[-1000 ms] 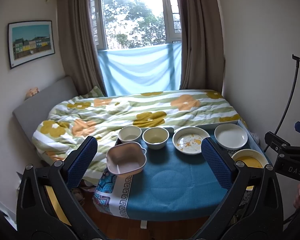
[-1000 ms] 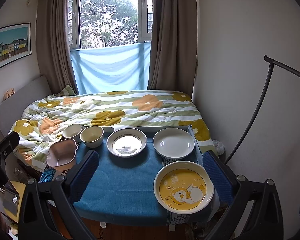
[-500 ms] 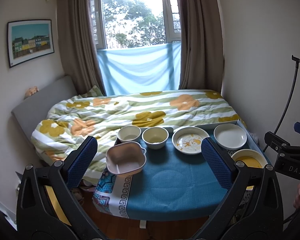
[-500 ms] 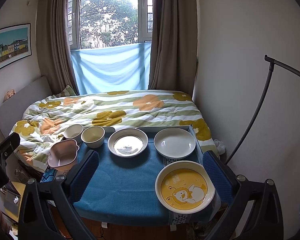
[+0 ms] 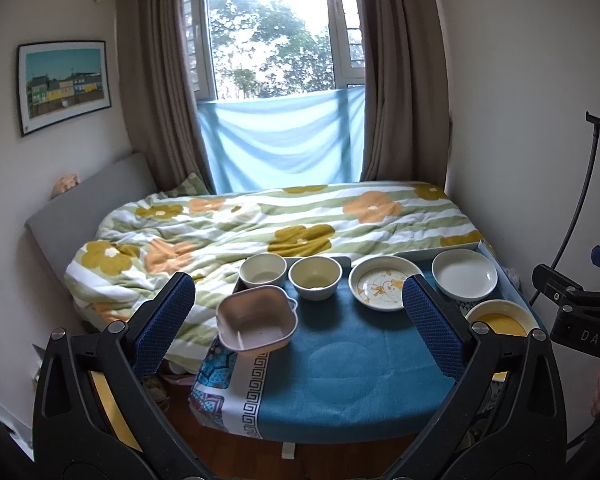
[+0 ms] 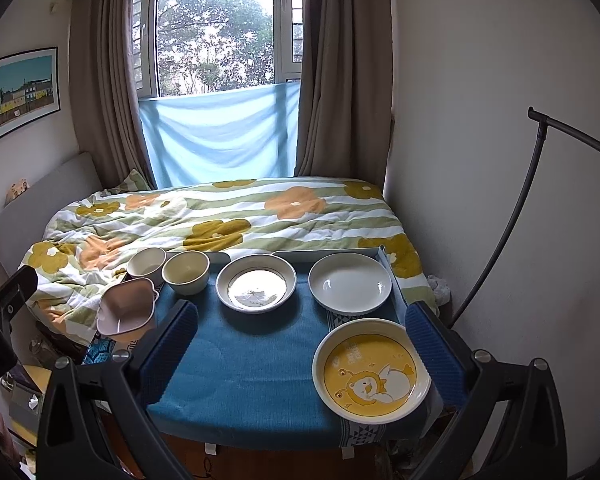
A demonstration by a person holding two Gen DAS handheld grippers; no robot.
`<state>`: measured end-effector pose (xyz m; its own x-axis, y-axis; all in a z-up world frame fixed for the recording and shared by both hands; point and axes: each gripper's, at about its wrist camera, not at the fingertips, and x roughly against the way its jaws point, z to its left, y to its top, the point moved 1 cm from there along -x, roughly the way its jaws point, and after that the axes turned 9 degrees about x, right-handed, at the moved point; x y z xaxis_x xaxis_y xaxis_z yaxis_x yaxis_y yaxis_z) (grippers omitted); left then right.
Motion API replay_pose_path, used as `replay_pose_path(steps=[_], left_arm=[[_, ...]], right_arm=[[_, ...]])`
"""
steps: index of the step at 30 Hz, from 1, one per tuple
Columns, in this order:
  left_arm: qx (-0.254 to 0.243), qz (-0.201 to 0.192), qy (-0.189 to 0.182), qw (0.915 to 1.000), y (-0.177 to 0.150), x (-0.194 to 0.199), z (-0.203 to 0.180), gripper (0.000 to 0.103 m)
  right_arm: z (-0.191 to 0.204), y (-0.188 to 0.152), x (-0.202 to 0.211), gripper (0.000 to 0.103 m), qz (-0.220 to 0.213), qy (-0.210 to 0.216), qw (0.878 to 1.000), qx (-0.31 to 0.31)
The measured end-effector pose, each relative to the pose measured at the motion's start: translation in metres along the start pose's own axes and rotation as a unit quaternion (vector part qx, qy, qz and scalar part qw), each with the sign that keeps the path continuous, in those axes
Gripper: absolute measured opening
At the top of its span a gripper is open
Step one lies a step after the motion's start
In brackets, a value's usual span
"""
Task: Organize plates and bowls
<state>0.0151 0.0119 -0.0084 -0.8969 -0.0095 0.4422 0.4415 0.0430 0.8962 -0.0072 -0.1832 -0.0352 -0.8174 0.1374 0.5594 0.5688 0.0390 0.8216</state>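
Your left gripper (image 5: 298, 312) hangs above the near edge of the table, its jaws spread wide and holding nothing; the blue pads (image 5: 165, 320) frame the dishes from either side. Your right gripper (image 6: 300, 340) is likewise spread wide and empty, its right pad just beside the yellow bear plate (image 6: 371, 371).

The table is covered by a blue cloth (image 5: 340, 376). On it, from left to right along the far edge: a white bowl (image 5: 263, 271), a cream bowl (image 5: 315, 278) just beside it, a deep plate with a cartoon print (image 5: 380, 282), and a plain white plate (image 5: 464, 275). The pink square bowl (image 5: 256, 323) sits at the near left corner, overhanging the cloth's edge, in front of the white bowl. The yellow bear plate lies at the near right corner, in front of the plain white plate.

Beyond the table stands a bed with a flowered quilt (image 6: 228, 220), then a window (image 6: 216, 28) with brown curtains and a pale blue sheet (image 6: 220, 136) across its lower part. A framed picture (image 5: 64, 82) hangs on the left wall.
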Motion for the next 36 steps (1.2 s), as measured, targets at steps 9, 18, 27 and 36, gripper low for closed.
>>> replay_pose_path(steps=[9,18,27,36], left_arm=[[-0.019,0.041,-0.048,0.9978,0.01,-0.027,-0.011,0.102],[-0.083,0.139,-0.159,0.974,-0.026,-0.112,-0.089,0.102],[-0.099,0.286,-0.229,0.9252,-0.097,-0.193,-0.173,0.102],[-0.096,0.424,-0.24,0.8681,-0.181,-0.278,-0.227,0.08]], right_arm=[[-0.022,-0.001,0.003,0.103,-0.022,0.013,0.998,-0.05],[-0.079,-0.054,-0.015,0.103,0.095,-0.057,0.99,-0.086],[-0.154,-0.118,-0.078,0.103,0.159,0.009,0.974,-0.16],[-0.193,-0.169,-0.167,0.066,0.216,0.117,0.946,-0.211]])
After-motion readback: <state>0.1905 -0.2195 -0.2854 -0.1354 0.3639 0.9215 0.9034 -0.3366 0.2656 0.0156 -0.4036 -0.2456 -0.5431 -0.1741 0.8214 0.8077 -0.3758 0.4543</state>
